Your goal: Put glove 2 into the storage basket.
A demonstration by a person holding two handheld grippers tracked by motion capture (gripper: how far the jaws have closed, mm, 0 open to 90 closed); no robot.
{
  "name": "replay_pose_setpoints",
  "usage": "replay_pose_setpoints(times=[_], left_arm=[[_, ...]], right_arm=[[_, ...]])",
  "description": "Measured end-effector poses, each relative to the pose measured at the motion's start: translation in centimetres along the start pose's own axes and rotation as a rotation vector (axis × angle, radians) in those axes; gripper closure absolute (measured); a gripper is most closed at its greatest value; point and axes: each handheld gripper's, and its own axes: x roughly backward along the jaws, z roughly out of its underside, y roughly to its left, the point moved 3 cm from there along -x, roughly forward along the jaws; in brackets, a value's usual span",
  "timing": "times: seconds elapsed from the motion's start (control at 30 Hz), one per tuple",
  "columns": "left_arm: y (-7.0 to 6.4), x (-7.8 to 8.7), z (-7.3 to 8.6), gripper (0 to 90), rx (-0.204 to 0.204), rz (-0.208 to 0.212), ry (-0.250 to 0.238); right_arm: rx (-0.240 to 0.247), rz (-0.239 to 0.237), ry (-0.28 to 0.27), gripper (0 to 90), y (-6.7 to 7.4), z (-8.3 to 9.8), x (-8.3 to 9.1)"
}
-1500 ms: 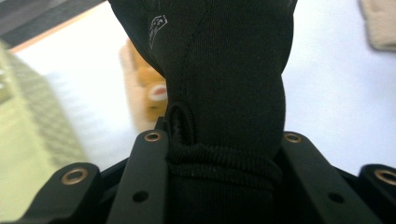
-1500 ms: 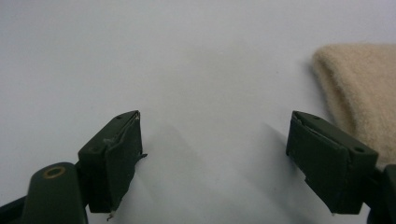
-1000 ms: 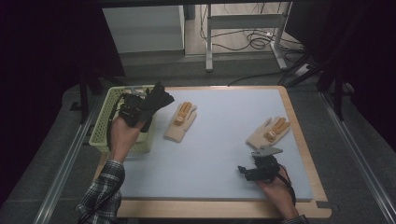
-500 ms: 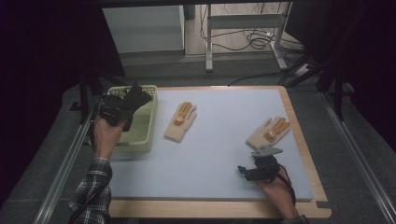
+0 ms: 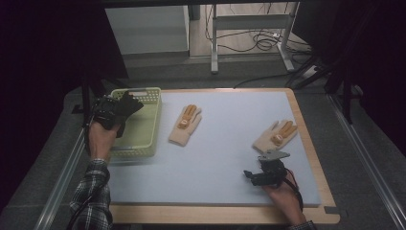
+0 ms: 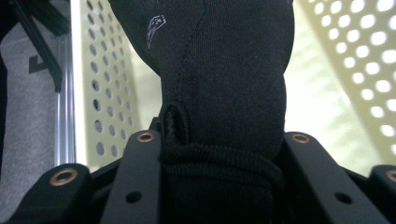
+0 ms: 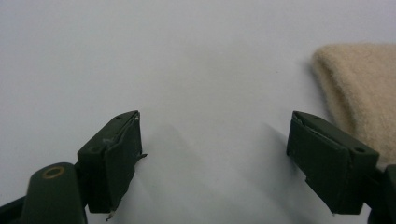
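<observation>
My left gripper (image 5: 116, 111) hangs over the pale green perforated basket (image 5: 140, 143) at the table's left and is shut on a black glove (image 5: 129, 104). In the left gripper view the black glove (image 6: 219, 70) is clamped at its cuff between the jaws, with the basket (image 6: 336, 93) wall and floor behind it. Two beige gloves with orange fingers lie on the grey mat, one (image 5: 186, 124) in the middle and one (image 5: 276, 136) at the right. My right gripper (image 5: 256, 168) rests low on the mat near the right glove. Its jaws stand open (image 7: 215, 149) on bare mat, the beige glove's cuff (image 7: 359, 88) just right of them.
The grey mat (image 5: 225, 158) sits in a wooden frame (image 5: 306, 139). A metal rail (image 5: 72, 163) runs along the table's left side beside the basket. Behind the table stand a white cabinet (image 5: 146, 28) and a metal stand with cables (image 5: 249, 28).
My left hand has carried the black glove leftward and down, from the basket's right edge to over its left part. The right hand and both beige gloves have stayed put.
</observation>
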Motion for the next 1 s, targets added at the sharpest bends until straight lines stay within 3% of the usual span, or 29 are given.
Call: replay_pose_setpoints(times=[0.27, 0.6, 0.63, 0.67, 0.7, 0.77, 0.87, 1.0], left_arm=[[1.0, -2.1, 0.1, 61.6, 0.018, -0.037, 0.082], [1.0, -4.2, -0.6, 58.5, 0.001, -0.028, 0.121], [1.1, -4.6, -0.5, 51.3, -0.009, -0.033, 0.157], [1.1, -4.6, -0.5, 47.5, -0.009, -0.033, 0.157], [1.1, -4.9, -0.4, 47.5, -0.032, -0.042, 0.179], [1.2, -5.1, 0.0, 32.9, -0.051, -0.060, 0.205], [1.3, -4.9, 0.1, 28.5, -0.038, -0.033, 0.184], [1.3, -4.2, 0.1, 13.8, -0.033, -0.005, 0.173]], right_arm=[[0.001, 0.000, 0.000, 17.8, 0.0, 0.0, 0.0], [0.001, 0.000, 0.000, 17.8, 0.0, 0.0, 0.0], [-0.001, -0.001, -0.001, 17.8, 0.0, 0.0, 0.0], [-0.001, -0.001, -0.001, 17.8, 0.0, 0.0, 0.0], [-0.001, -0.001, -0.001, 17.8, 0.0, 0.0, 0.0], [-0.001, -0.001, -0.001, 17.8, 0.0, 0.0, 0.0], [-0.001, -0.001, -0.001, 17.8, 0.0, 0.0, 0.0], [-0.001, -0.001, 0.000, 17.8, 0.0, 0.0, 0.0]])
